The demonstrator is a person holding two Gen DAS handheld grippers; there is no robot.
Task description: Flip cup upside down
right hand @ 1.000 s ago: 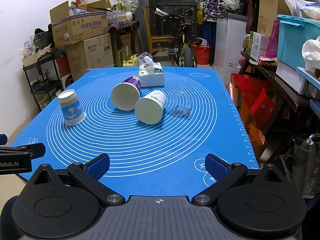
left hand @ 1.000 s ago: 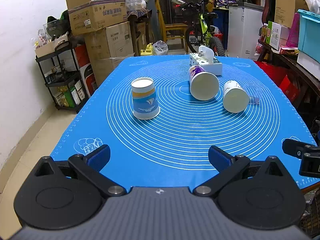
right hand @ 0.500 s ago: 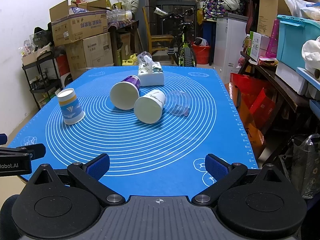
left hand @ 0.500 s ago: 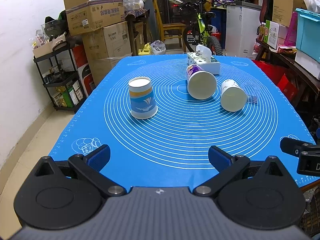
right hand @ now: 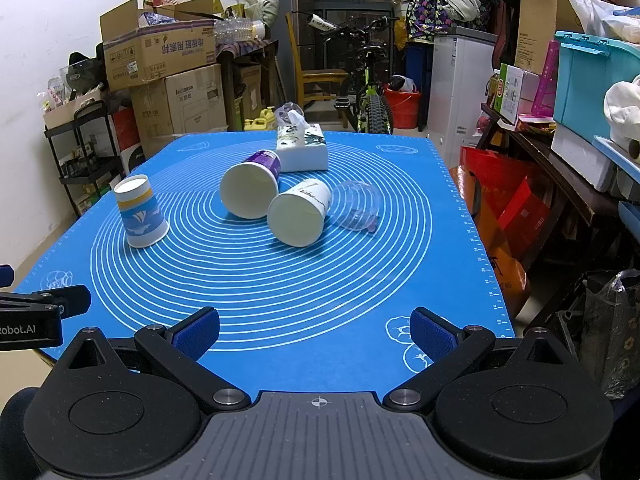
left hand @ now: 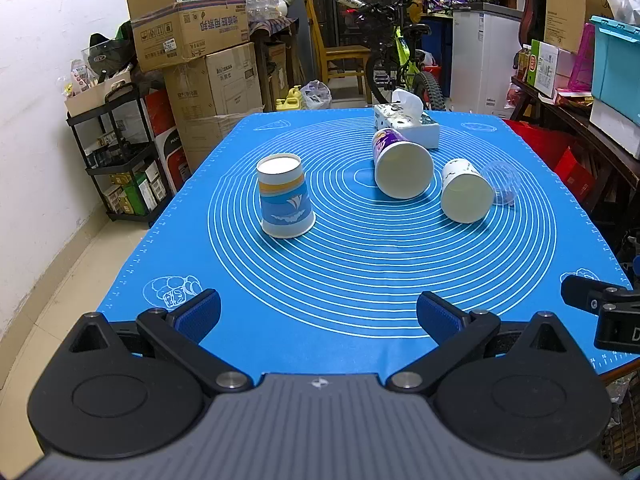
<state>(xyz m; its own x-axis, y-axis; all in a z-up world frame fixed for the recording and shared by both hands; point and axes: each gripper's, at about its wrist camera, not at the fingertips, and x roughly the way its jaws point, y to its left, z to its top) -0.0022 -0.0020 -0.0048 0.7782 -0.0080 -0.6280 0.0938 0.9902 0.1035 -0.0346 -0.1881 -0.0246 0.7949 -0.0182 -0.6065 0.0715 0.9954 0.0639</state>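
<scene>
A blue-and-yellow paper cup (left hand: 285,197) stands mouth down on the blue mat (left hand: 360,272); it also shows in the right wrist view (right hand: 140,212). A purple cup (left hand: 400,168) and a white cup (left hand: 466,190) lie on their sides with mouths toward me, seen too in the right wrist view as the purple cup (right hand: 251,189) and the white cup (right hand: 299,213). A clear plastic cup (right hand: 356,206) lies beside the white one. My left gripper (left hand: 318,314) and right gripper (right hand: 314,330) are open and empty, near the mat's front edge.
A tissue box (left hand: 406,124) stands at the mat's far side. Cardboard boxes (left hand: 192,36) and a black shelf (left hand: 120,152) are on the left, a bicycle (left hand: 396,60) behind, and shelves with a teal bin (right hand: 592,80) on the right.
Both grippers have drifted slightly; the cups appear a little shifted in view. Nothing on the mat has moved.
</scene>
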